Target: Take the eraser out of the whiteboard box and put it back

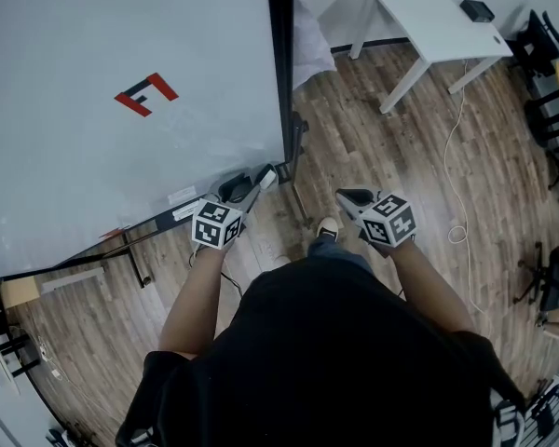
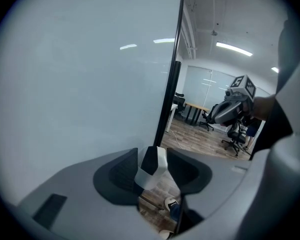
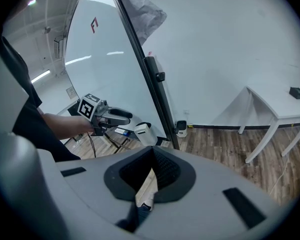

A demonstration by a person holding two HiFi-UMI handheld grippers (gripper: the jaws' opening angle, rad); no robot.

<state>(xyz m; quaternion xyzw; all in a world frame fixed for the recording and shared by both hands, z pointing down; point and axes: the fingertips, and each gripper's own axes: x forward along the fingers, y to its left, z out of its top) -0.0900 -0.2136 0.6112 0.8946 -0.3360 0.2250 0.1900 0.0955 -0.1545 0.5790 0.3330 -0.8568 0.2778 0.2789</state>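
Near right edge of white whiteboard (image 1: pixel 121 110), clamping white-and-black block eraser (image 3: pixel 145 133) in left hand-held gripper (image 2: pixel 152 170), with right hand-held gripper (image 3: pixel 151 171) closed, empty

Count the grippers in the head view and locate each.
2. The left gripper holds the eraser beside the whiteboard's lower corner; the right gripper, jaws shut and empty, is over the wooden floor.

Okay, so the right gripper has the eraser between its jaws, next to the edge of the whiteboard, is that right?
Not quite. The left gripper has the eraser between its jaws, next to the edge of the whiteboard. The left gripper view shows it. The right gripper has its jaws together with nothing between them.
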